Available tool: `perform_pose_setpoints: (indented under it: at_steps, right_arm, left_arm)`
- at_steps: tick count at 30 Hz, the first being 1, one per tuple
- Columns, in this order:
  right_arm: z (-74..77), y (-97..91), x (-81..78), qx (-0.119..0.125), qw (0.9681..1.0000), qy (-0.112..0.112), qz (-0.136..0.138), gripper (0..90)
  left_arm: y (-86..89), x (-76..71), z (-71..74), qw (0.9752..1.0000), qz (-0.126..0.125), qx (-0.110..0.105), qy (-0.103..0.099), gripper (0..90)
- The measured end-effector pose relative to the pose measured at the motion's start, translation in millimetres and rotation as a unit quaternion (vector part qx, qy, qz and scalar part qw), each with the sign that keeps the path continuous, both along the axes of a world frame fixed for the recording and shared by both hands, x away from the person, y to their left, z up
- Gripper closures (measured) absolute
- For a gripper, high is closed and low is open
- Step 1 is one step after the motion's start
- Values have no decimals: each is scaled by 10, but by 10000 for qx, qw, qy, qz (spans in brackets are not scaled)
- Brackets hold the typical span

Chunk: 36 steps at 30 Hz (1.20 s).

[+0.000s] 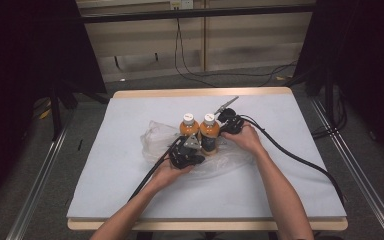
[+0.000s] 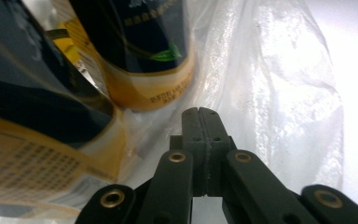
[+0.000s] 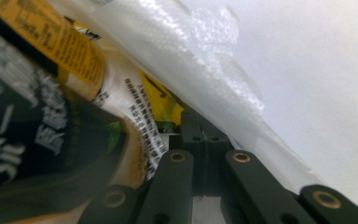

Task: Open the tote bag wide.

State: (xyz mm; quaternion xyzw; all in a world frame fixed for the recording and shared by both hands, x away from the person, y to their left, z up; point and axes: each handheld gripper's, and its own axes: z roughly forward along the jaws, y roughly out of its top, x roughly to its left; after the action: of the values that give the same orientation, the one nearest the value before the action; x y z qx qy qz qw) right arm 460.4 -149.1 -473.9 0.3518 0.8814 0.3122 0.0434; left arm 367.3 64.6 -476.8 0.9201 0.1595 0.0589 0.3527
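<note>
Near table centre, just toward twelve o'clock: two orange-drink bottles (image 1: pixel 189 127) (image 1: pixel 208 131) upright, side by side, touching or nearly so, white caps up, long axes vertical. Wrapped about their bases, clear plastic bag (image 1: pixel 155 137), crumpled, spreading toward nine and six o'clock on the pale blue table cover (image 1: pixel 290 175).

Left gripper (image 1: pixel 186 151) at six o'clock of the bottles; jaws pressed together in the left gripper view (image 2: pixel 203 116), bag film right against the tips, probably pinched, though the film is too clear to tell for sure. Right gripper (image 1: pixel 228 121) at three o'clock of the right-hand bottle; jaws likewise closed in the right gripper view (image 3: pixel 204 126), wedged between label and bag, film seemingly caught.

Likely handling: bottles full, so heavy and stiff, with slick labels; best gripped round the body or neck. Bag thin, soft, slippery, easily torn; best held at the rim, with both grips lifting evenly so the bottles stay upright.
</note>
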Motion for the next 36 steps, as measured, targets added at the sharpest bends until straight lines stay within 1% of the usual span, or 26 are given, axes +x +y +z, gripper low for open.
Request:
perform_pose_setpoints:
  at_steps: [1, 2, 5, 6, 7, 8, 10, 12, 14, 15, 17, 18, 19, 20, 21, 25, 26, 27, 29, 30, 31, 32, 33, 34, 35, 36]
  right_arm:
    - [-3, -3, 13, 6, 10000, -12, -54, 900]
    - [-7, -4, 22, 14, 10000, -30, -90, 900]
    - [-8, 9, 53, 15, 9998, -39, -207, 900]
    - [-6, 15, 65, -29, 9998, -67, -204, 900]
    - [-6, 15, 65, -29, 9998, -67, -204, 900]
    - [-1, 35, 83, -96, 9996, -106, -229, 900]
    - [0, 43, 94, -105, 9996, -102, -259, 900]
    - [3, 58, 124, -155, 9994, -131, -297, 900]
    - [-2, 65, 151, -148, 9992, -144, -338, 900]
    - [-4, 67, 165, -131, 9992, -134, -364, 900]
    - [-9, 72, 189, -124, 9990, -180, -387, 900]
    - [-16, 81, 204, -140, 9987, -276, -413, 900]
    - [-16, 81, 204, -140, 9987, -276, -413, 900]
    - [-19, 88, 216, -141, 9985, -281, -459, 900]
    - [-19, 88, 216, -141, 9985, -281, -459, 900]
    - [-23, 101, 237, -146, 9980, -312, -530, 900]
    - [-24, 104, 240, -146, 9979, -322, -547, 900]
    - [-26, 103, 246, -141, 9978, -331, -563, 900]
    - [-33, 100, 257, -94, 9977, -341, -575, 900]
    - [-35, 98, 262, -82, 9977, -351, -580, 900]
    - [-36, 99, 266, -80, 9974, -345, -621, 900]
    - [-36, 99, 271, -83, 9973, -344, -643, 900]
    - [-36, 101, 281, -82, 9973, -361, -641, 900]
    - [-37, 102, 285, -98, 9971, -366, -654, 900]
    - [-32, 111, 293, -131, 9965, -352, -752, 900]
    - [-32, 114, 296, -134, 9964, -355, -763, 900]
  left_arm:
    - [11, -5, 13, 9999, -103, 58, 70, 900]
    - [11, -5, 13, 9999, -103, 58, 70, 900]
    - [20, -23, 12, 9997, -164, 17, 174, 900]
    - [25, -29, 18, 9996, -173, 58, 209, 900]
    - [25, -34, 11, 9995, -215, 6, 223, 900]
    - [27, -44, 14, 9993, -293, 15, 233, 900]
    - [28, -56, 19, 9992, -312, 48, 241, 900]
    - [30, -76, 11, 9992, -346, 6, 211, 900]
    - [34, -110, 25, 9989, -395, 83, 230, 900]
    - [33, -121, 26, 9988, -433, 93, 188, 900]
    - [36, -152, 35, 9985, -478, 138, 213, 900]
    - [47, -159, 38, 9981, -541, 150, 251, 900]
    - [52, -162, 27, 9979, -572, 48, 294, 900]
    - [62, -174, 31, 9977, -584, 77, 324, 900]
    - [60, -193, 24, 9980, -568, 35, 275, 900]
    - [70, -269, 39, 9971, -708, 123, 231, 900]
    - [81, -286, 45, 9968, -738, 151, 255, 900]
    - [88, -301, 28, 9969, -744, 32, 257, 900]
    - [113, -323, 22, 9964, -789, 2, 307, 900]
    - [128, -335, 14, 9963, -790, -68, 333, 900]
    - [139, -343, 19, 9962, -796, -41, 350, 900]
    - [148, -357, 10, 9962, -800, -107, 340, 900]
    - [154, -358, 11, 9958, -830, -108, 378, 900]
    - [161, -370, 8, 9956, -858, -121, 357, 900]
    - [168, -380, 15, 9951, -914, -92, 356, 900]
    - [175, -414, 19, 9952, -909, -80, 362, 900]
